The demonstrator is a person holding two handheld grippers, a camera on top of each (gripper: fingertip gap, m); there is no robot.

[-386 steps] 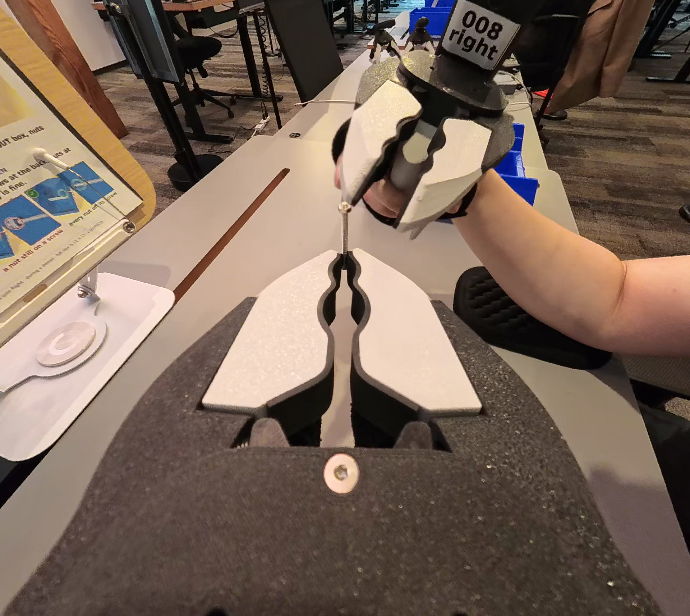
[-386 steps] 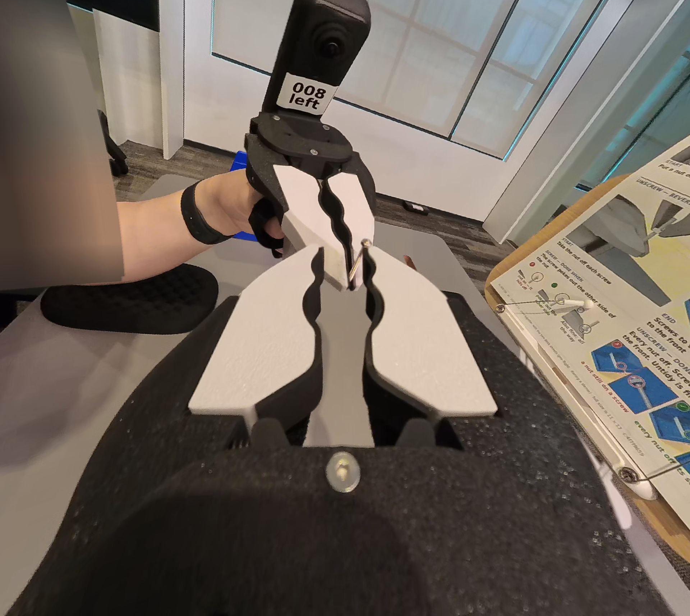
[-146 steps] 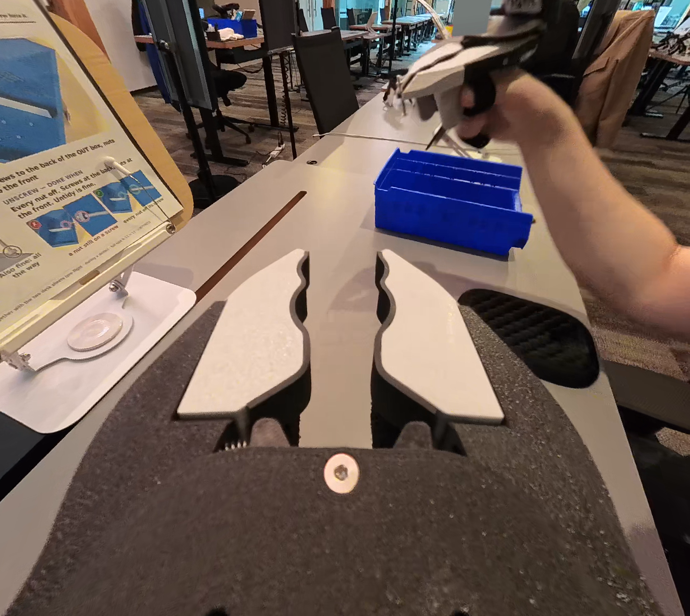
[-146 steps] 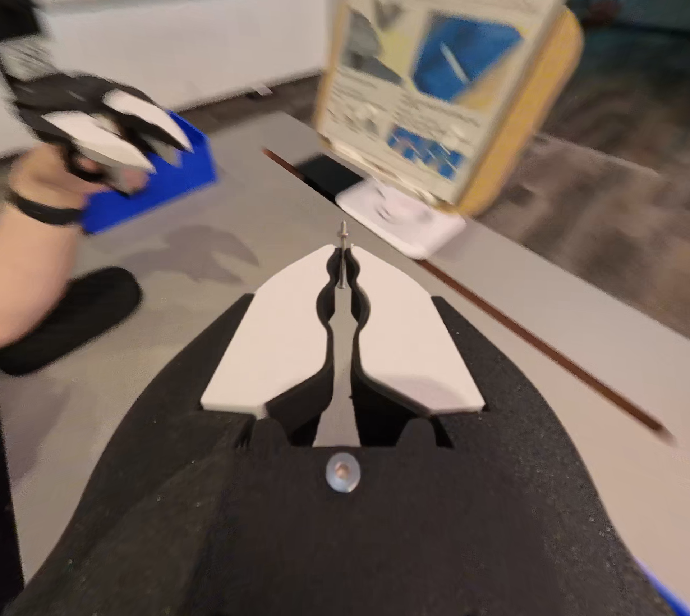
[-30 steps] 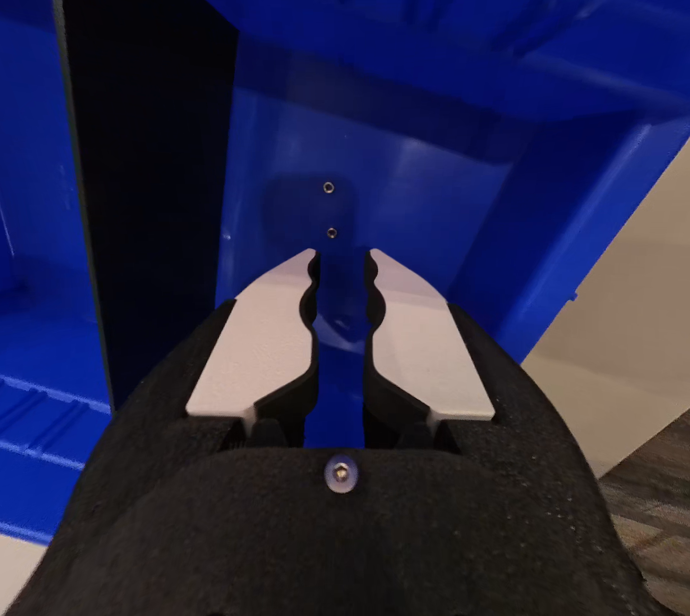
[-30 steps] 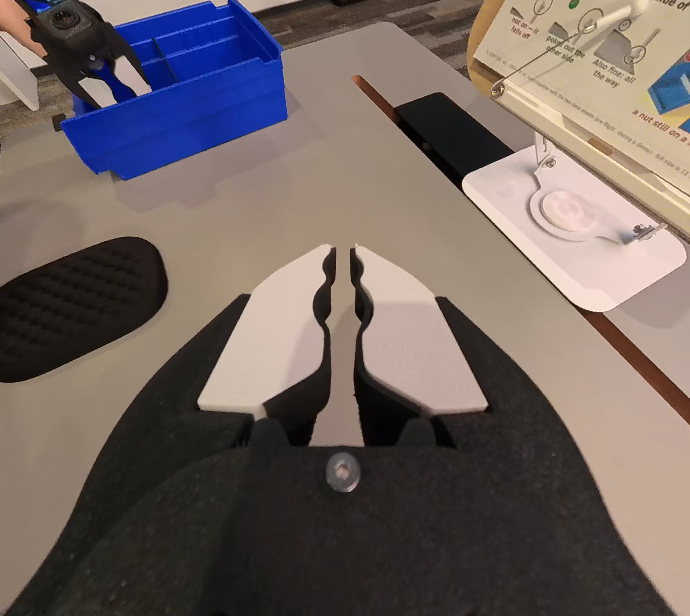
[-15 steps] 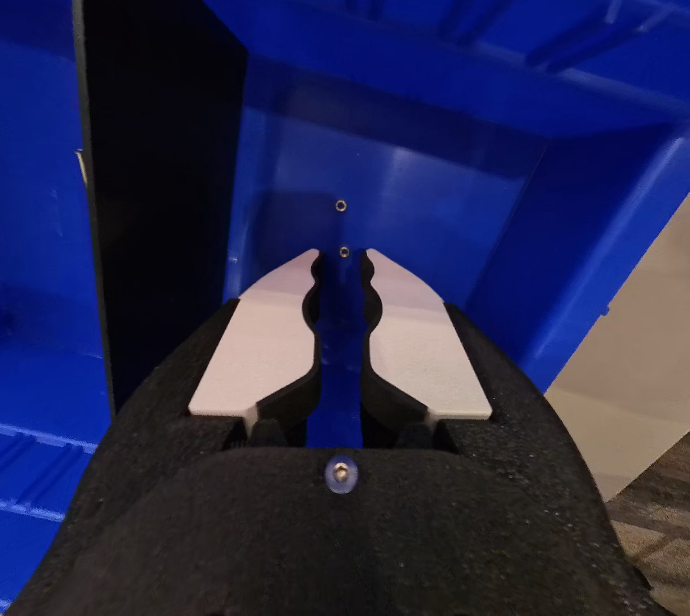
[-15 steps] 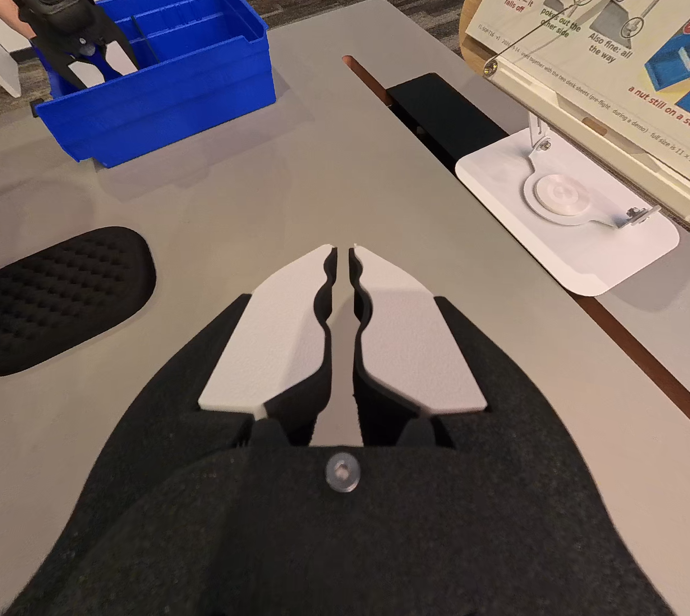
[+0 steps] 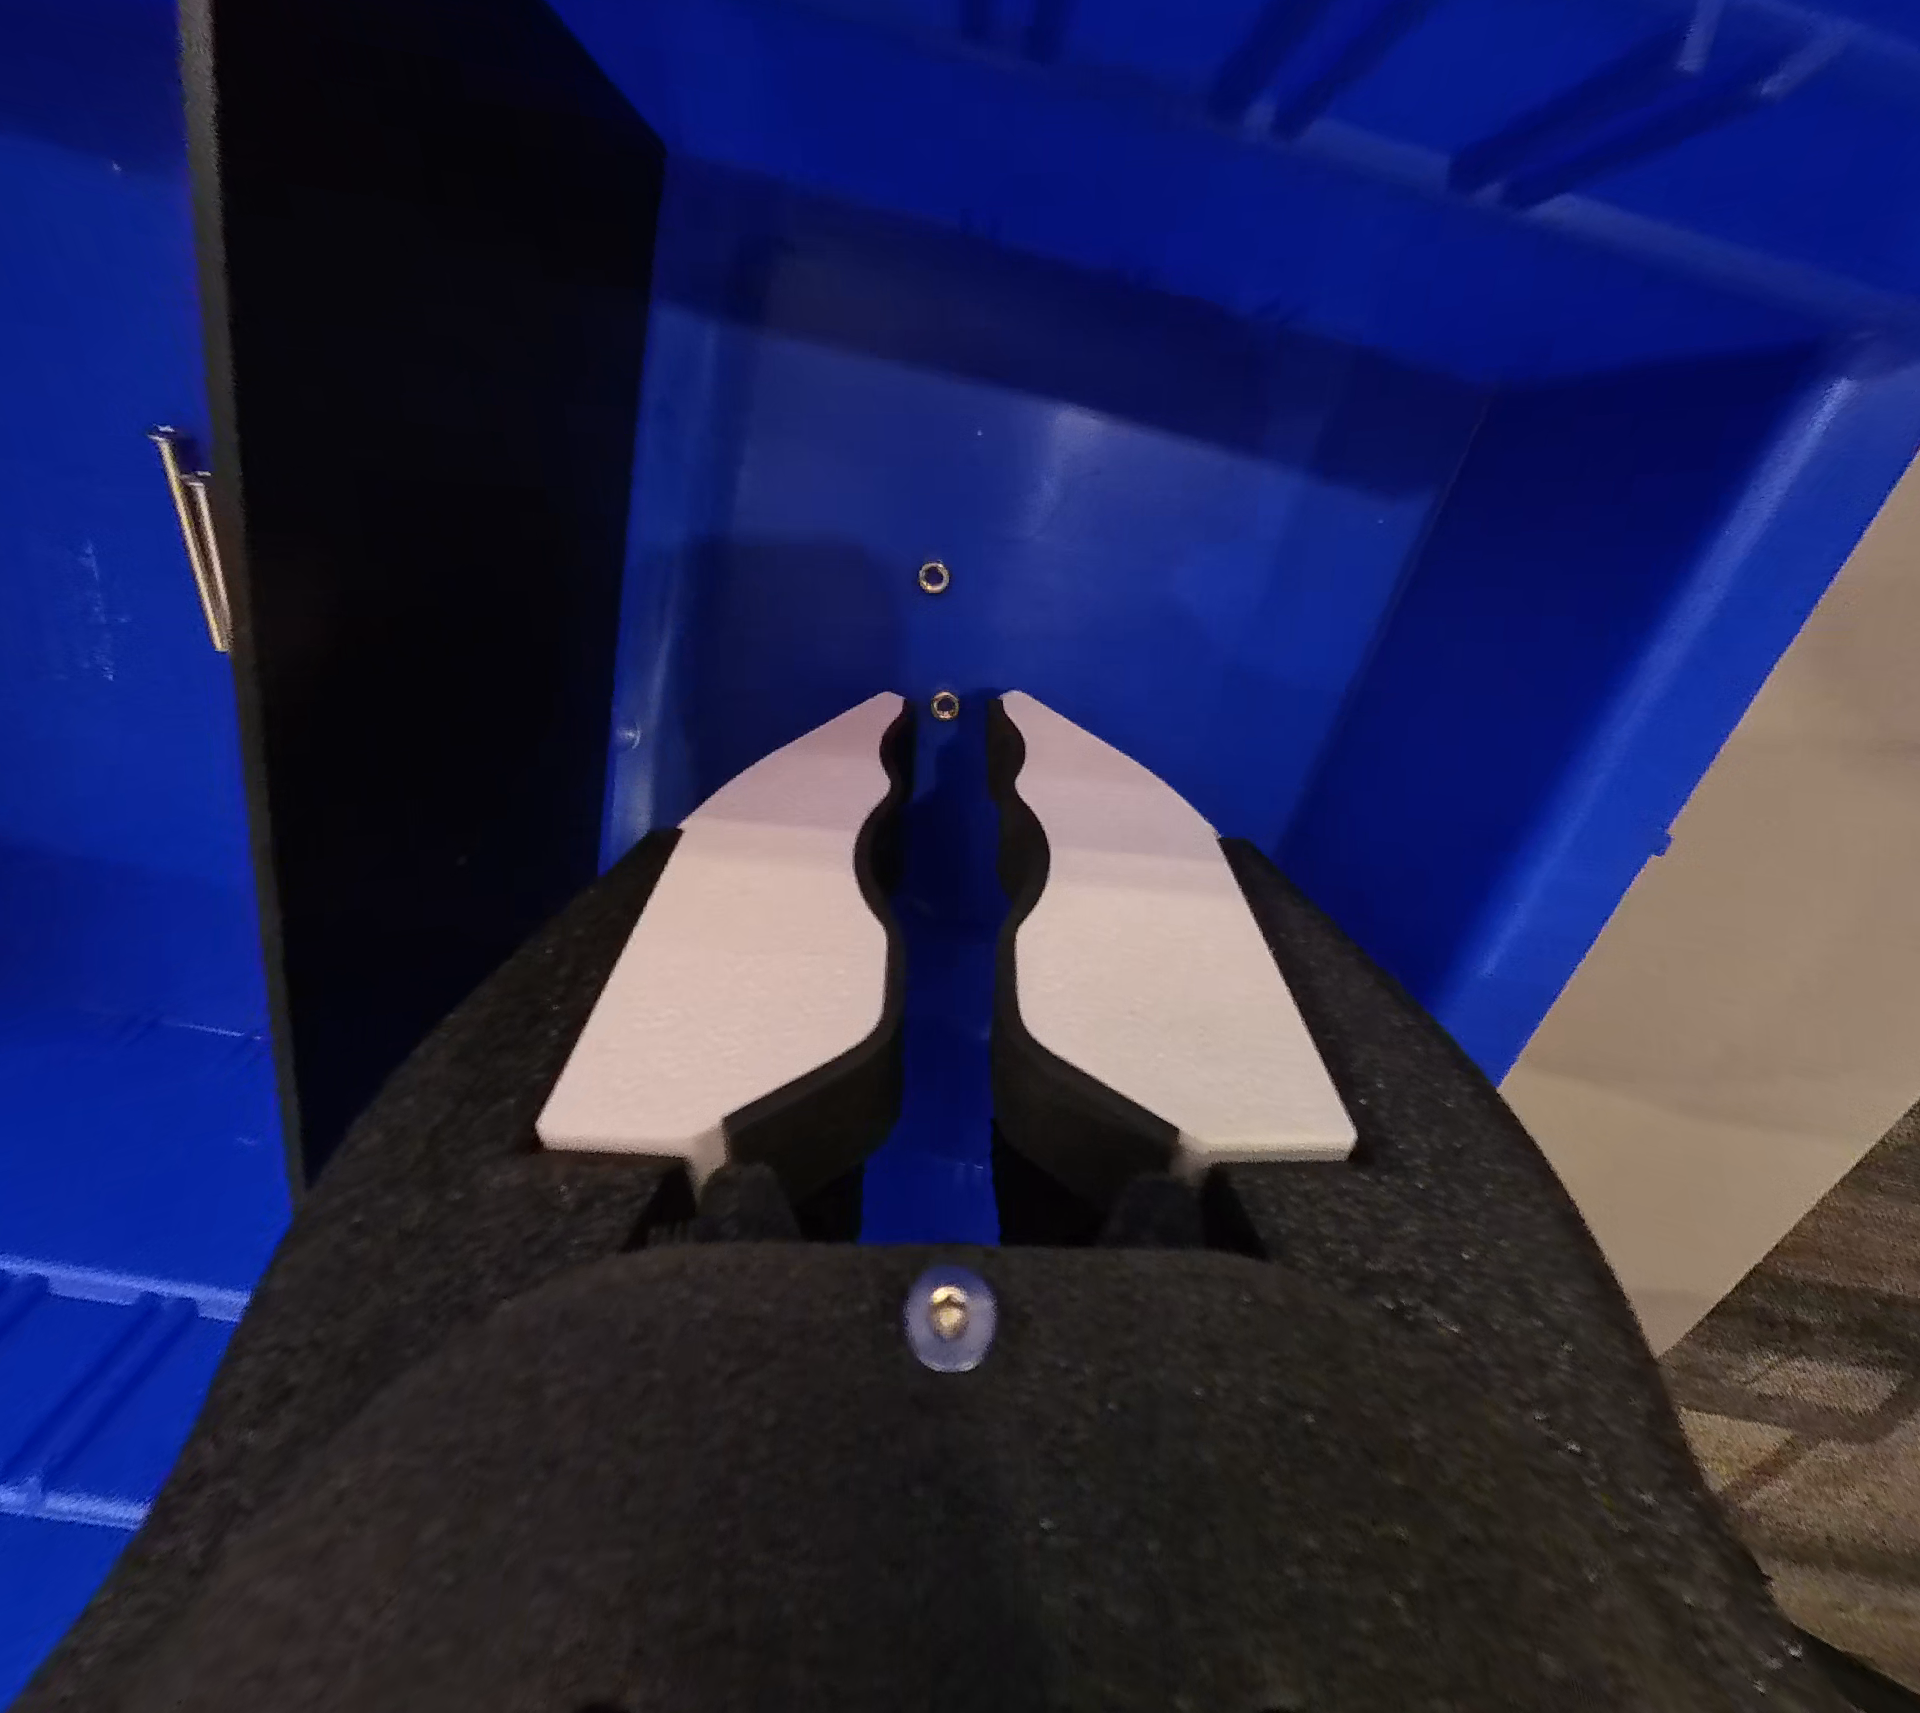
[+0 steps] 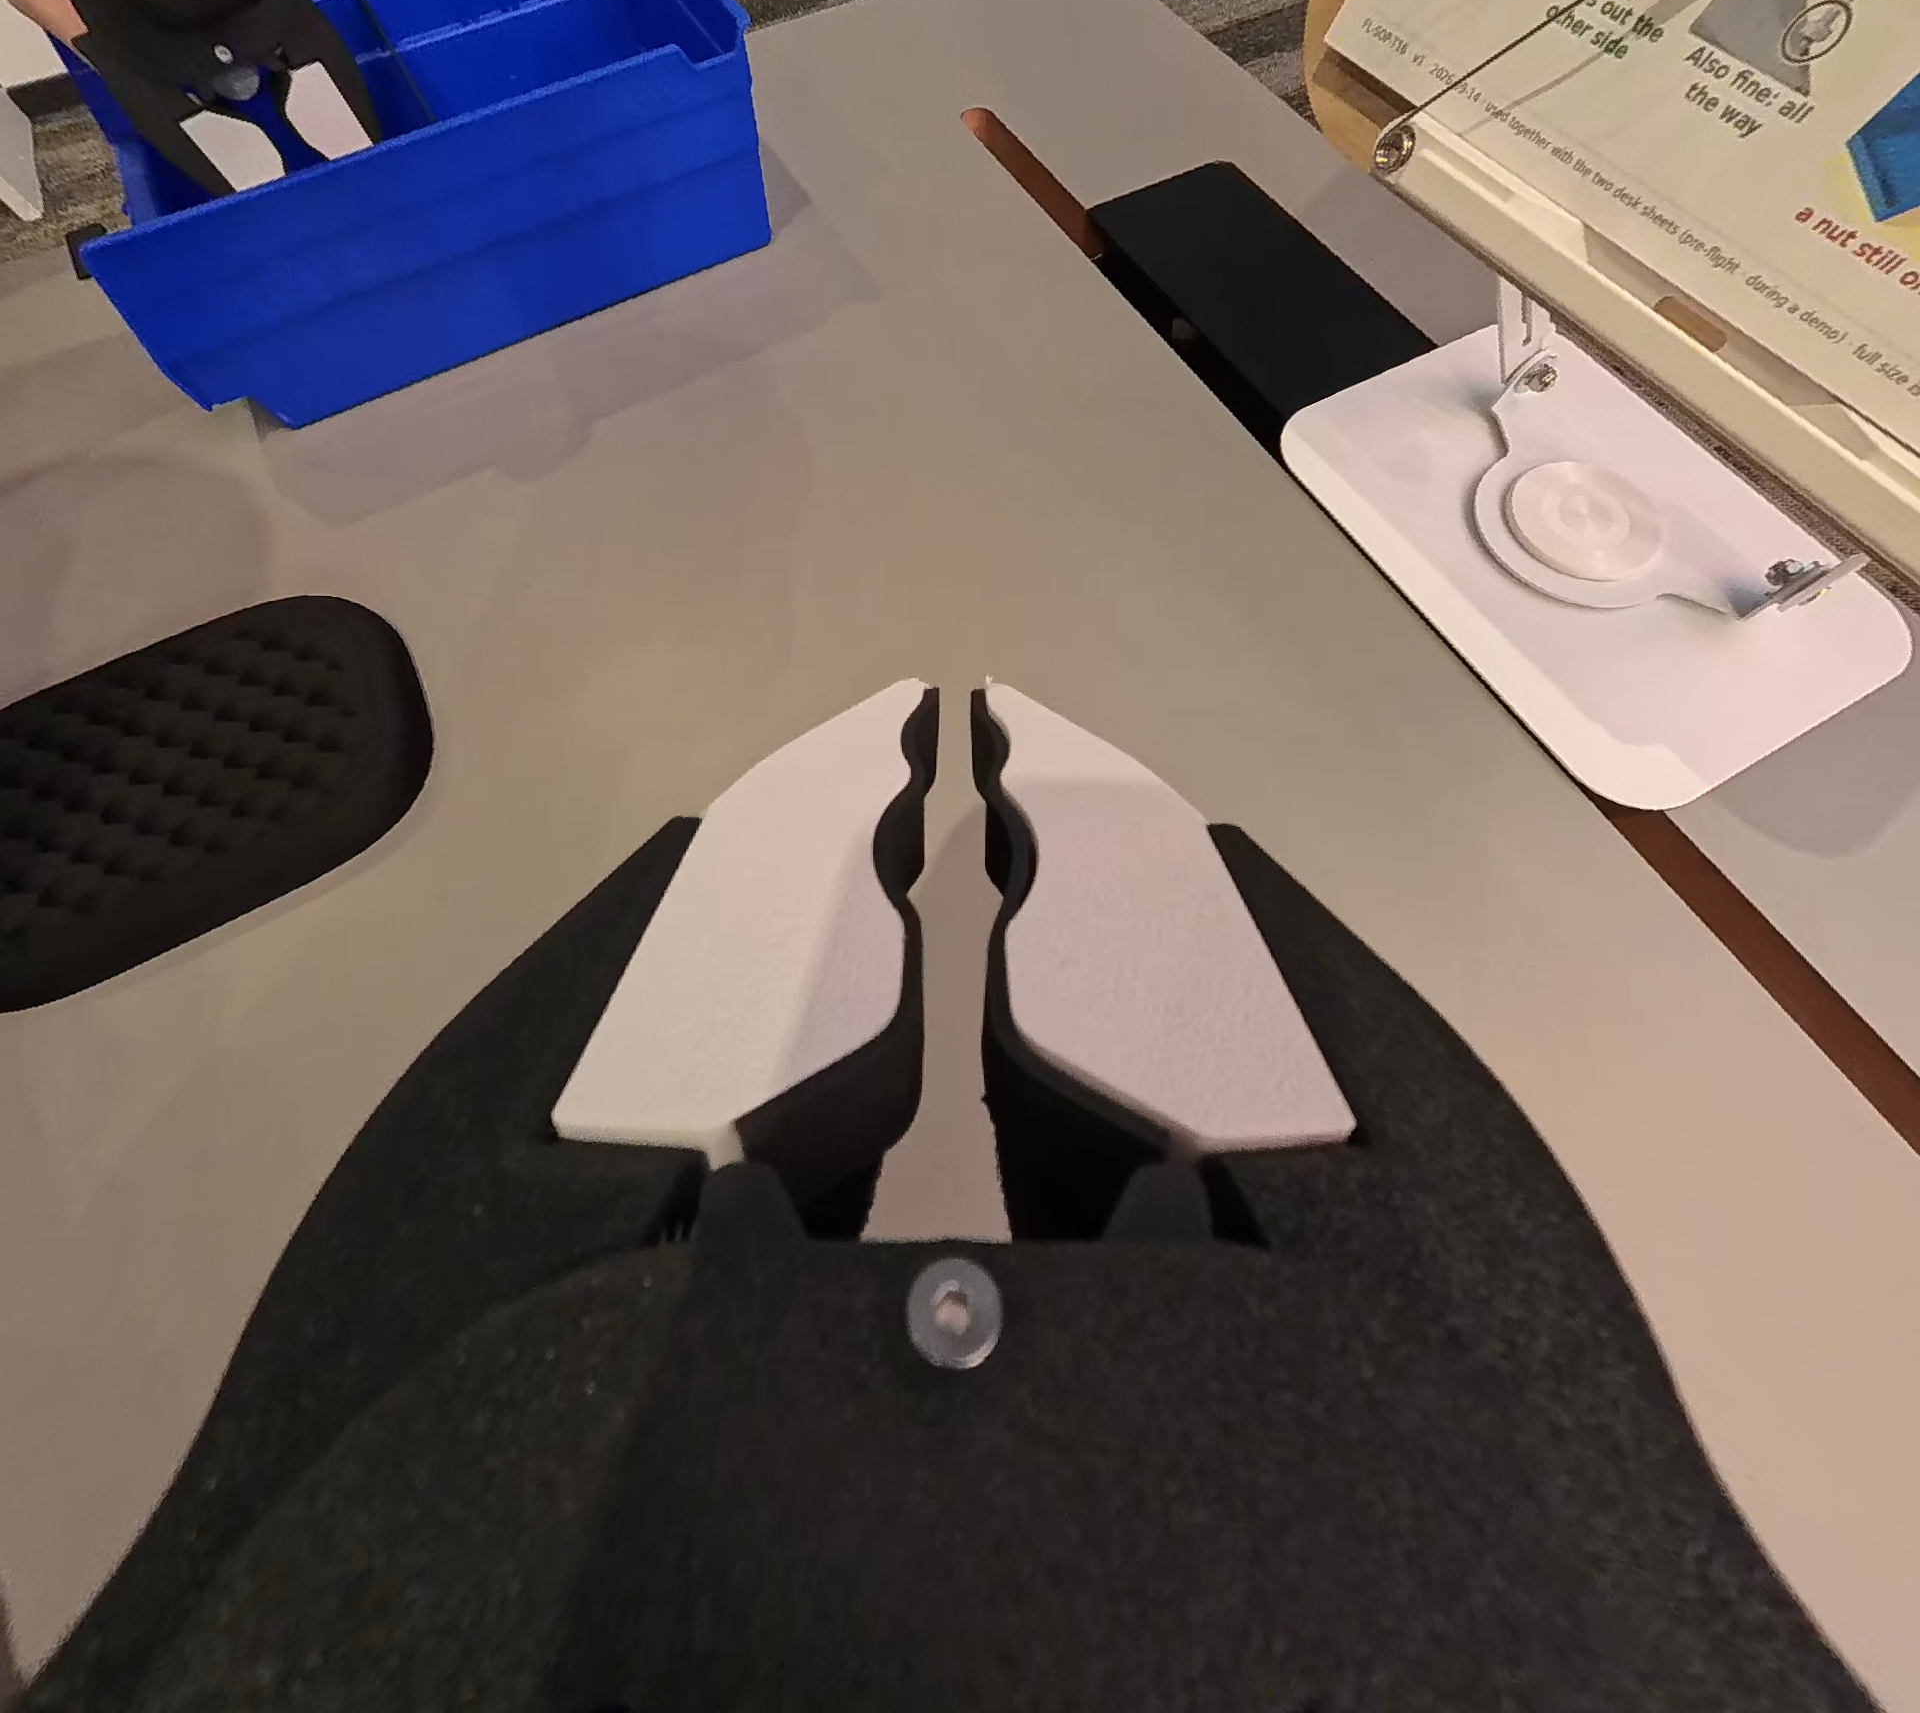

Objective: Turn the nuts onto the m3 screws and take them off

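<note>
Blue bin (image 9: 1558, 624) floor, nut (image 9: 943, 705) between parted left tool (image 9: 945, 707) tips, perhaps untouched.

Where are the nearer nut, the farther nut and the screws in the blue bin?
nearer nut (image 9: 943, 705): left wrist view, on its ring.
farther nut (image 9: 935, 577): left wrist view, on its ring.
screws (image 9: 197, 536): left wrist view, on the shafts.

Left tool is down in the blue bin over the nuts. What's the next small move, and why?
Probably ease the left tool slightly forward and close on the nearer nut. It lies loose on the blue bin floor right between the open tips; a second nut sits beyond.
</note>
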